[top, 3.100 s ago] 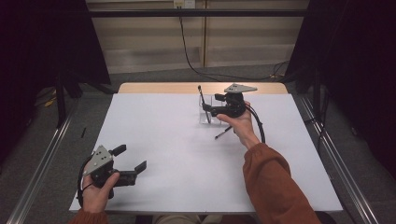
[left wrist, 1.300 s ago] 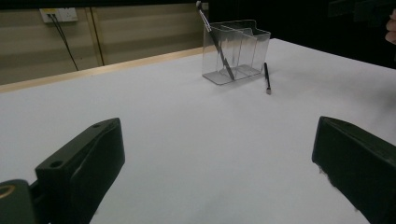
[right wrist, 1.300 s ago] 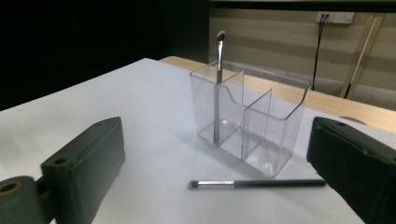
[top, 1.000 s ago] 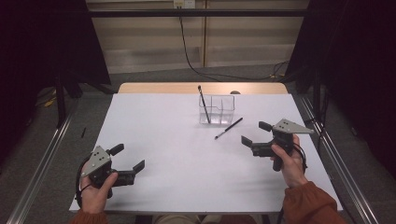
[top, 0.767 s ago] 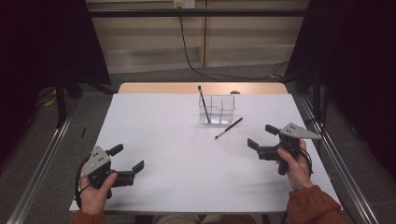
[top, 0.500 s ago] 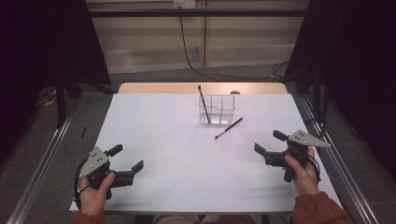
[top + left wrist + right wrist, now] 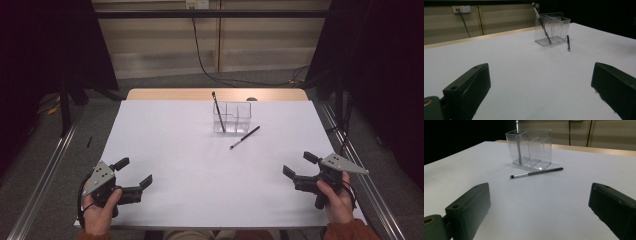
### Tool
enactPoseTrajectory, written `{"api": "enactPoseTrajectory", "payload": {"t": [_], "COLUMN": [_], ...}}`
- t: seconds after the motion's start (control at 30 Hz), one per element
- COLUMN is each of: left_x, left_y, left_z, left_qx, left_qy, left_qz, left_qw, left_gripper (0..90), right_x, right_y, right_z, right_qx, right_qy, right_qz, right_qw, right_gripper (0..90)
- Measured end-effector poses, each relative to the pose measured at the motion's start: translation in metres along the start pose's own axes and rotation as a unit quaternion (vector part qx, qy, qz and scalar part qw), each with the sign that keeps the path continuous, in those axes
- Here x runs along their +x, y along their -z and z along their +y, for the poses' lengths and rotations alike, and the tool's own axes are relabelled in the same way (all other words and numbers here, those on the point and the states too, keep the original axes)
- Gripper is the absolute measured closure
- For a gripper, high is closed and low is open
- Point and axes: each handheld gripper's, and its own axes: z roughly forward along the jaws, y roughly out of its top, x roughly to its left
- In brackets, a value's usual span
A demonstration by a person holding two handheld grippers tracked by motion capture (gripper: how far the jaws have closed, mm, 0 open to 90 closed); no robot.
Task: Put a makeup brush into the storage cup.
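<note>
Jaws spread on both the left gripper [image 7: 134, 172] and right gripper [image 7: 296, 165], empty; brush [image 7: 244, 137] on table beside holder [image 7: 233, 117].

This looks like a lab recording booth: a white-topped table [image 7: 165, 150] stands between black curtains [image 7: 45, 45], with metal floor rails [image 7: 45, 170] and a dangling wall cable [image 7: 200, 45].

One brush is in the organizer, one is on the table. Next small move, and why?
Probably reach the right gripper forward toward the loose brush. It lies flat on the white table just in front of the clear organizer, where another brush already stands, and both grippers are open and empty; the right one is nearer.
</note>
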Motion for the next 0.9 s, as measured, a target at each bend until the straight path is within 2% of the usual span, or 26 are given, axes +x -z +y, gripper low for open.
{"api": "enactPoseTrajectory", "payload": {"t": [0.17,0.67,0.9], "left_x": [0.001,0.002,0.001], "left_y": [-0.002,-0.003,-0.003], "left_z": [0.001,0.001,0.002], "left_qx": [0.001,0.002,0.003], "left_qy": [-0.003,-0.005,-0.007], "left_qz": [-0.004,-0.005,-0.004], "left_qw": [1.0,1.0,1.0], "left_gripper": [2.3,2.3,2.3], "right_x": [0.001,0.002,0.006], "right_y": [0.001,-0.004,-0.011], "right_z": [-0.001,0.001,0.006], "right_qx": [0.0,-0.001,-0.002], "right_qy": [0.013,0.008,0.032], "right_qz": [0.003,0.009,0.02], "right_qw": [0.9999,0.9999,0.9993], "right_gripper": [2.8,2.5,2.5]}}
